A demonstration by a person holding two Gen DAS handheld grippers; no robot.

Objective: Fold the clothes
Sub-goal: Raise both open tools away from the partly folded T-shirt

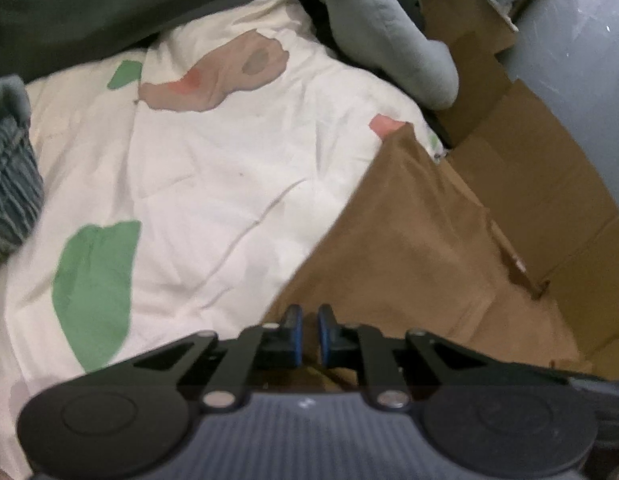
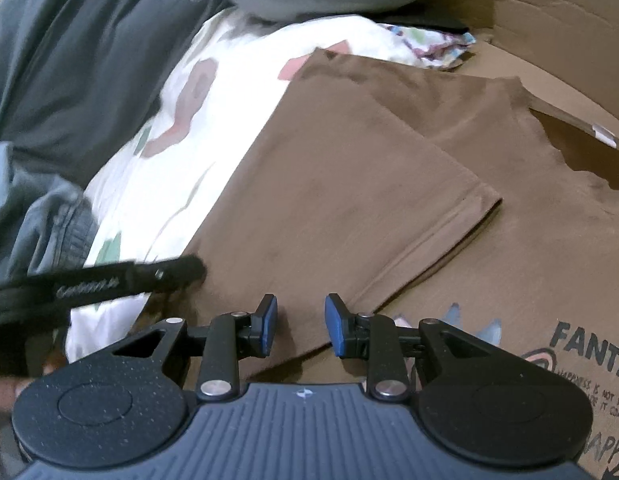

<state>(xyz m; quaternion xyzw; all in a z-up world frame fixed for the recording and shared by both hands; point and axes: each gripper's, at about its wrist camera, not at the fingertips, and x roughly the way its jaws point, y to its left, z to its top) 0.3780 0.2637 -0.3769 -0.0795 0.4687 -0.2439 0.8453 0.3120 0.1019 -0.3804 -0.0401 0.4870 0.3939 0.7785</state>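
A brown T-shirt (image 2: 349, 168) lies flat, partly on the white patterned sheet (image 2: 197, 128) and partly on cardboard, with one sleeve (image 2: 461, 204) folded over its body. In the left wrist view the brown T-shirt (image 1: 409, 240) runs right up under my left gripper (image 1: 309, 332), whose blue pads (image 1: 295, 332) stand almost together, pinching the shirt's near edge. The right wrist view shows that left gripper (image 2: 165, 276) as a black bar at the shirt's left edge. My right gripper (image 2: 301, 324) hovers over the shirt's lower edge, open, with nothing between its pads.
Flattened cardboard (image 2: 569, 240) with printed lettering lies to the right. A grey plush cushion (image 1: 389, 32) and a dark green blanket (image 1: 89, 4) sit at the back. A blue-grey denim garment (image 2: 49, 216) lies at the left. The sheet (image 1: 209, 168) carries green and pink patches.
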